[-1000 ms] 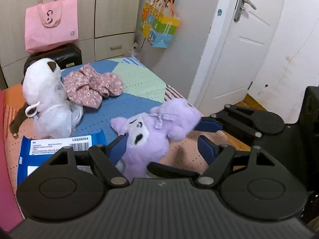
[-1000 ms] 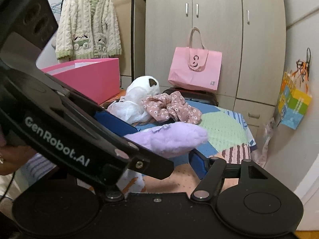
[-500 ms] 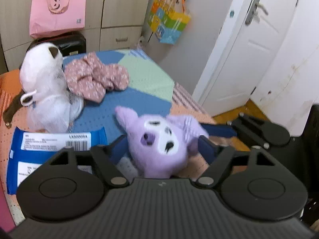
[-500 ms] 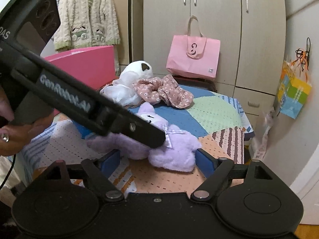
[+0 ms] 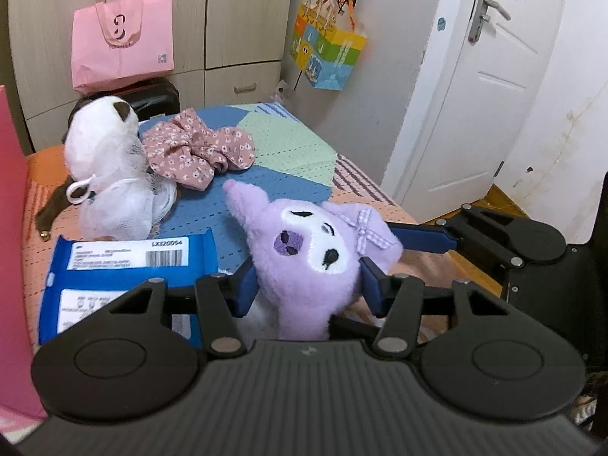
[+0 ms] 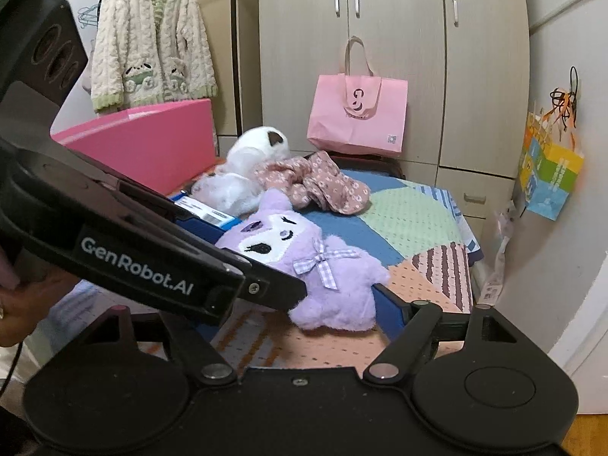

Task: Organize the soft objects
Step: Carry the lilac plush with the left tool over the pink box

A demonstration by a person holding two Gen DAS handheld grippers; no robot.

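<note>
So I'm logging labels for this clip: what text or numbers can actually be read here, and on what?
"GenRobot.AI": white lettering on the left gripper arm, seen from the right wrist.
"LX320054": white label on the blue package.
Finer print and barcode on that label: too small to read.
Pink tote bag: a curly logo, small wording and a QR code below, unreadable.

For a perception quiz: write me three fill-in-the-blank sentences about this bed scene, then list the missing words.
1. The left gripper is shut on a plush toy whose colour is ____.
2. The bow on that toy has a ____ pattern.
3. The floral cloth lies right next to the ____ plush.

Missing words: purple; checked; white
</note>
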